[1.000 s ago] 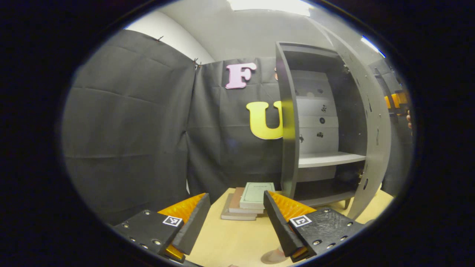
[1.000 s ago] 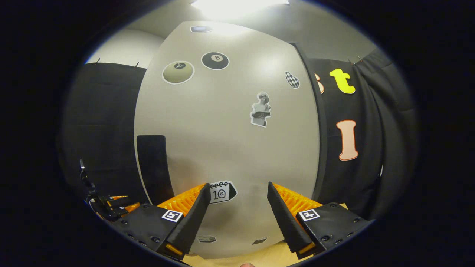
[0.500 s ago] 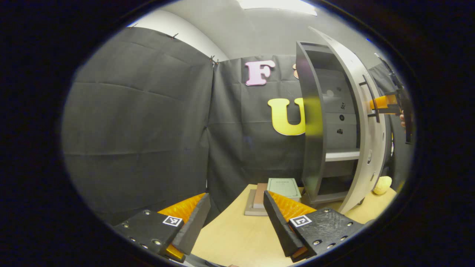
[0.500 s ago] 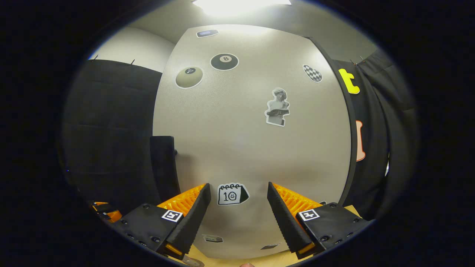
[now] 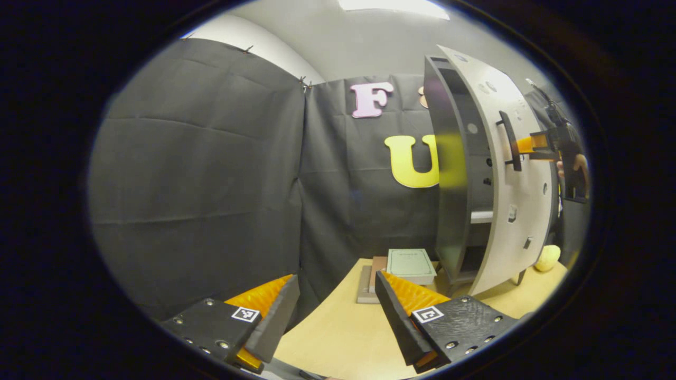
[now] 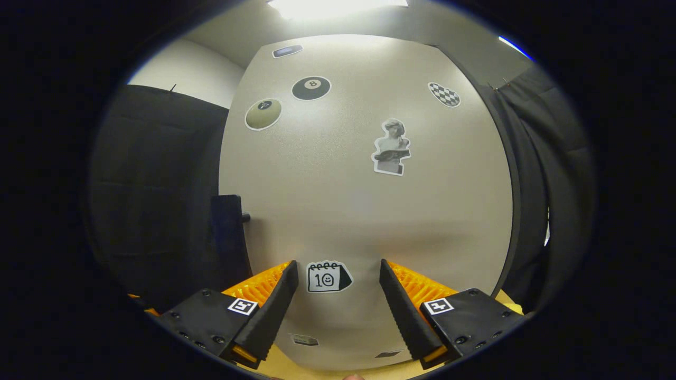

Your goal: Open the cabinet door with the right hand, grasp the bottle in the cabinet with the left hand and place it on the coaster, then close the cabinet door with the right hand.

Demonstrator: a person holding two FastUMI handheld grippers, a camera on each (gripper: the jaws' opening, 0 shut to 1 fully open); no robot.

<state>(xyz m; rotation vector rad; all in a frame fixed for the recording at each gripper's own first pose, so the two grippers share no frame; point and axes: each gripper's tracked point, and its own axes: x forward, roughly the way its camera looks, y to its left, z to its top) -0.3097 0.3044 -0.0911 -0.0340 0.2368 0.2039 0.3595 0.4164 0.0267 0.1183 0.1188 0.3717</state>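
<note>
Cabinet mouth nearly shut off; open tabletop to its left

From the left gripper view I see the cabinet door (image 5: 515,179) swung most of the way across the cabinet (image 5: 449,169), leaving only a narrow slot along its left edge, where a strip of shelf (image 5: 480,216) shows. Left of the cabinet a stack of books (image 5: 404,266) sits on the table (image 5: 338,338), close to the cabinet's foot; nearer me the tabletop is bare. In the right gripper view the door (image 6: 364,211) blocks everything ahead, its handle (image 6: 229,237) jutting out at the left edge; my right gripper (image 6: 335,301), fingers apart, is close before it.
</note>
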